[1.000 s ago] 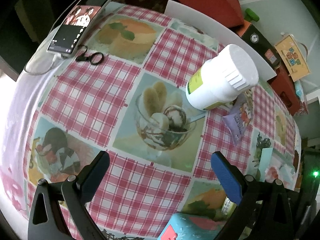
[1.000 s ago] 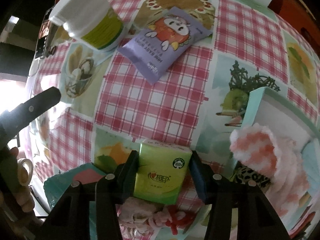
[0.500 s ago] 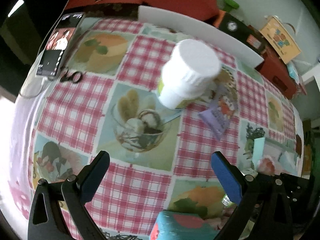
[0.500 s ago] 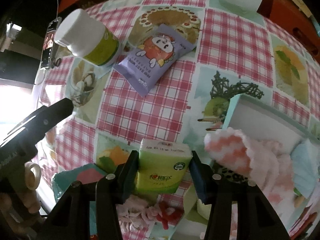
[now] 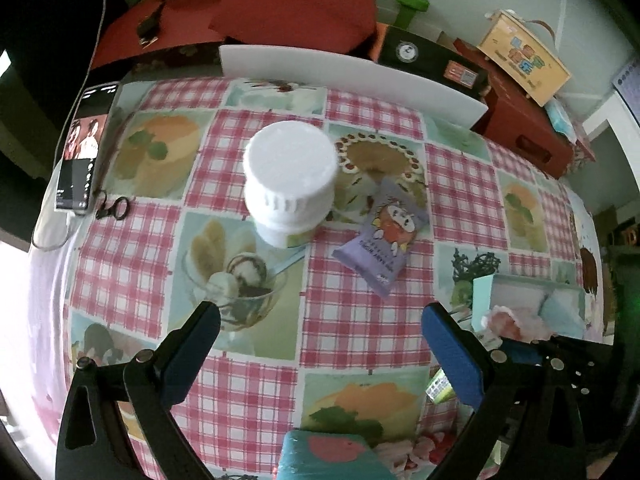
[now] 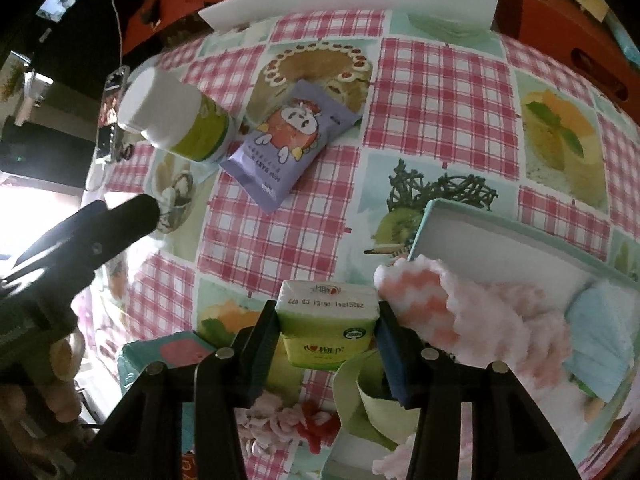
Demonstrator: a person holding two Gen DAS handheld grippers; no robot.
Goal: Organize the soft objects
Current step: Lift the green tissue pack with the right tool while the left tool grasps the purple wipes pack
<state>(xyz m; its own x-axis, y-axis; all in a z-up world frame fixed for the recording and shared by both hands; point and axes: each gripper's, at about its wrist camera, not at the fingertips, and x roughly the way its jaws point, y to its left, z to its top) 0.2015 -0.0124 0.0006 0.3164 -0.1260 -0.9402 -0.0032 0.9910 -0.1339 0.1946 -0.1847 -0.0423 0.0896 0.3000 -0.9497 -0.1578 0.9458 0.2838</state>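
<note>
My right gripper (image 6: 328,328) is shut on a green tissue pack (image 6: 329,326) and holds it above the table, just left of an open mint box (image 6: 500,232). The box holds a pink-and-white fluffy cloth (image 6: 460,304) and a light blue soft item (image 6: 600,332). My left gripper (image 5: 320,332) is open and empty above the table. A purple wipes packet (image 5: 382,240) lies ahead of it, also in the right wrist view (image 6: 288,148). The box shows at the right of the left wrist view (image 5: 528,300).
A white jar with a green label (image 5: 290,188) stands left of the purple packet. A phone (image 5: 78,152) and a black clip (image 5: 114,210) lie at the far left. A teal lid (image 5: 332,456) sits at the near edge. A white board (image 5: 348,80) lines the far side.
My right gripper has lifted the green tissue pack and carried it toward the mint box. My left gripper has pulled back and up, so more of the table shows.
</note>
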